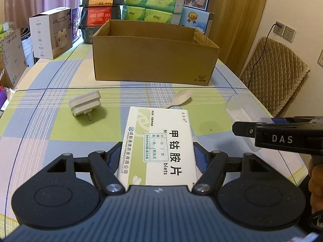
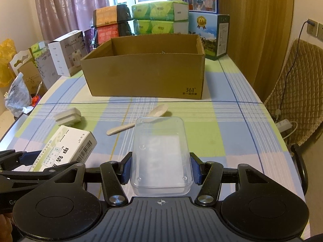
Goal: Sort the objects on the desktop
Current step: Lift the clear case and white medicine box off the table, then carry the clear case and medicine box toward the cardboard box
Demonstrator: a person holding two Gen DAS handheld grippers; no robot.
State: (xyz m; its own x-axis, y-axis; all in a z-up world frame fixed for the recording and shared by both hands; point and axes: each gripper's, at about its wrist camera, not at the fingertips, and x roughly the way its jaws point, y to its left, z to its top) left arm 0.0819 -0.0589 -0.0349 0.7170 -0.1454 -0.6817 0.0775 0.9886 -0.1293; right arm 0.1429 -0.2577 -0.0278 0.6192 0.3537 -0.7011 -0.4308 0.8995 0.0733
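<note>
Cardboard box [image 1: 153, 60] stands open-topped straight ahead of both claws, across the surface [image 1: 60, 121]. Left claw [image 1: 158, 159] clamps the medicine carton [image 1: 159, 143], long axis pointing boxward; right claw [image 2: 160, 168] clamps the clear plastic container [image 2: 160, 153], likewise aligned.

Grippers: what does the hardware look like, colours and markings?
Both match: the left gripper and right gripper have black linkage arms with silver pivot screws, two round black discs, a ribbed grey-blue centre plate with a crosshair mark, and blue-padded jaws. The right one's side reads "DAS" in the left view.
</note>
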